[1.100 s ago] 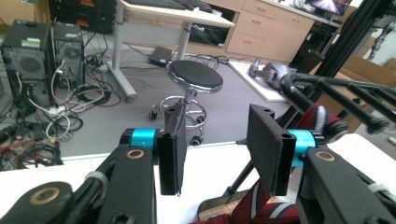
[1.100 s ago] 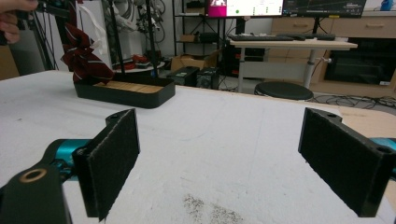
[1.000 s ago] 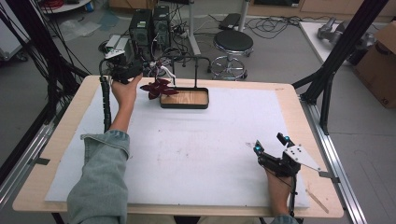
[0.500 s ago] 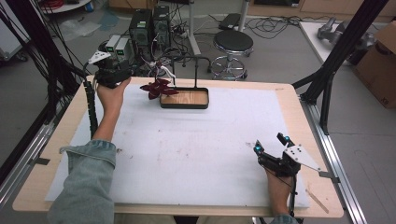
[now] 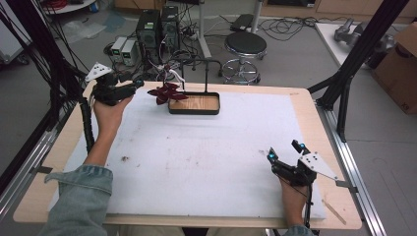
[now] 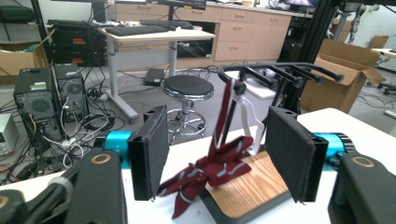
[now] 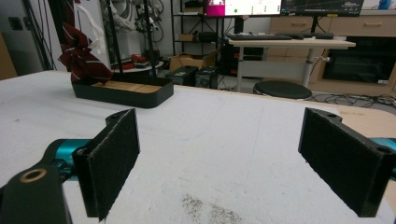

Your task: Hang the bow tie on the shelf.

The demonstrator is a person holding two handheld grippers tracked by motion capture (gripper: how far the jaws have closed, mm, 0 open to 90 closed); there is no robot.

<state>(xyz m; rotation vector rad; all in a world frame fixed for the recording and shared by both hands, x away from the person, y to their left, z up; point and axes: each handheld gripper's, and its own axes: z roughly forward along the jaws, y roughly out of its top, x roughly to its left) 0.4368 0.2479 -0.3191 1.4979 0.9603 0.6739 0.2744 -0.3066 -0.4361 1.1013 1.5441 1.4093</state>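
The dark red striped cloth (image 6: 212,168) — perhaps a necktie, though its bunched folds made that hard to tell — hung from a bar of the black rack (image 5: 199,66) and trailed over the near-left corner of the wooden tray (image 5: 201,104) at the rack's foot. It lay straight ahead of the left tongs (image 5: 133,84), beyond their tips and touching neither pad.

A second before, the left tongs had been right at the cloth; since then they had drawn off to the left, toward the table's far-left corner, and their jaws had just been opening, with nothing between them. That suggested the cloth had been let go and left draped on the rack, so the hanging looked done or nearly so.

The right tongs (image 5: 285,151) rested near the front-right of the white table cover (image 5: 211,157), unmoved, their jaws spread wide and empty, the tray well ahead of them.

A white strip (image 6: 247,112) hung beside the cloth; whether it belonged to it could not be made out. From above, how the cloth was caught on the bar was too small to read — and the left gripper view cut off the tray's near edge.
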